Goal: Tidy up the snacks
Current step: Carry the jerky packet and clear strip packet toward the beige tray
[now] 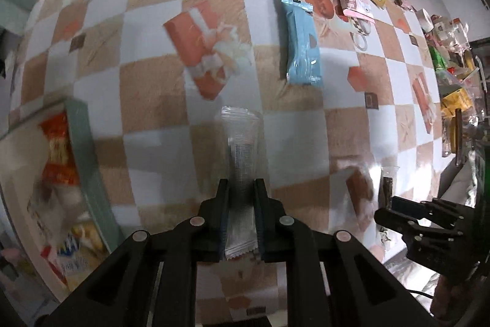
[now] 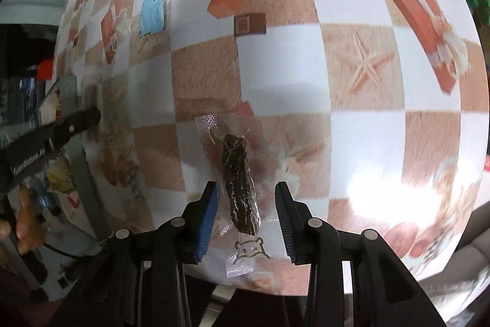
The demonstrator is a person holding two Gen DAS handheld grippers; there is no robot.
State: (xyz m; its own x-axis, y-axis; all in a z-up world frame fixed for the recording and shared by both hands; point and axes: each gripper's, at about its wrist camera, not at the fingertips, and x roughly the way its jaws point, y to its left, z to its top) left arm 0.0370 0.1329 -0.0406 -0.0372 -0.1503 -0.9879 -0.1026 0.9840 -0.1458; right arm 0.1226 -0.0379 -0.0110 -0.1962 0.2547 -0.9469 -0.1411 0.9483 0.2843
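Here, left tongs (image 1: 242, 183) pinching silver packet (image 1: 242, 161) lengthwise, right tongs (image 2: 246, 186) seemingly gripping jerky pouch (image 2: 240, 183) lengthwise.

The glossy checked tan-and-white tablecloth (image 2: 352, 5) on the table throws back a bright glare. The clear crinkled plastic wrapper around a dark snack stick (image 2: 242, 183) shines. The silvery translucent plastic packet (image 1: 242, 161) looks finely ridged. The black tongs (image 1: 242, 186) are matt plastic with dull metal rivets.

The checkered surface (image 1: 190, 20) is viewed steeply downward, close up, from both wrists; the blue packet (image 1: 301, 45) is shared.
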